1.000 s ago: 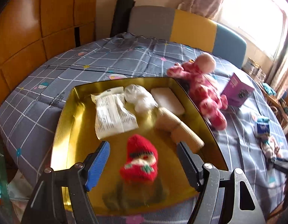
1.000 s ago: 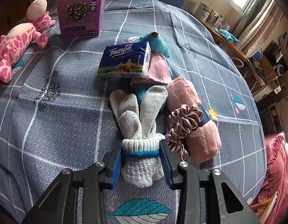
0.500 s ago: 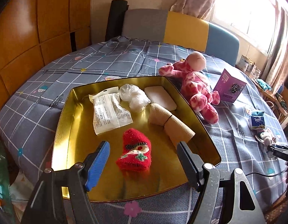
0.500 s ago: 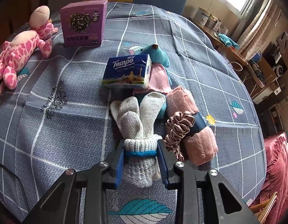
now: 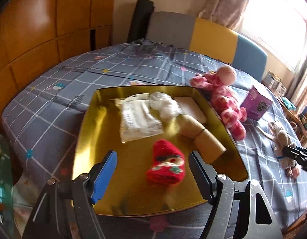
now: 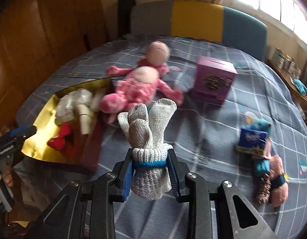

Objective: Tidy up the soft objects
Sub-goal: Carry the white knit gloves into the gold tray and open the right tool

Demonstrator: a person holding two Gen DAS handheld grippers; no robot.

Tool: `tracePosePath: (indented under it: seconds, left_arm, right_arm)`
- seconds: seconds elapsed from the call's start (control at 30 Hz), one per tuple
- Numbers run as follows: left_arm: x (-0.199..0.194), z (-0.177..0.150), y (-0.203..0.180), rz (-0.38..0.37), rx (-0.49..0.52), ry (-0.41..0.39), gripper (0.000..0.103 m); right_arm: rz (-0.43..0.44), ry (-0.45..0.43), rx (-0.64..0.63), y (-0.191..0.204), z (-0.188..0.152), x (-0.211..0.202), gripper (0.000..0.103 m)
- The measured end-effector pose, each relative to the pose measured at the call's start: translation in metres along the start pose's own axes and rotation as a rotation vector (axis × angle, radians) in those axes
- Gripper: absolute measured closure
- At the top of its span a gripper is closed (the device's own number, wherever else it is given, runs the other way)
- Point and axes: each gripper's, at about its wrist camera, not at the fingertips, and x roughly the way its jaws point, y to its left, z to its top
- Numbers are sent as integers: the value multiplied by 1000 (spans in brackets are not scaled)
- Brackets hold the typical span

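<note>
My right gripper is shut on a bundle of white knit gloves with a blue band, held up off the checked bedspread with their fingers pointing up. The left wrist view shows the same gloves at the far right, in that gripper. To their left lies a gold tray. My left gripper hangs open over the near part of the gold tray. A red knit sock lies on the tray floor below its jaws, untouched.
The tray also holds a white packet, a clear bag and beige rolls. A pink plush toy and a purple box lie beyond the tray. A tissue pack, blue plush and pink rolled towel sit at right.
My right gripper has lifted the gloves off the bedspread and swung left, so the tray and pink plush now face it. The left gripper shifted a little over the tray.
</note>
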Motion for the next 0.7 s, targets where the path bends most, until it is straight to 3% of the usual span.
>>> tracePosePath:
  seconds: [0.17, 0.3, 0.57, 0.7]
  left_arm:
    - [-2, -1, 18, 27, -34, -4, 28]
    - [-2, -2, 24, 34, -45, 0, 28]
    - [6, -7, 21, 18, -38, 28, 28]
    - [8, -9, 16, 12, -23, 38, 28]
  right_arm:
    - [151, -16, -145, 87, 20, 14, 72]
    - [198, 32, -220, 131, 24, 39, 71]
    - [203, 168, -273, 162, 9, 93, 65]
    - [194, 183, -259, 158, 4, 100, 60]
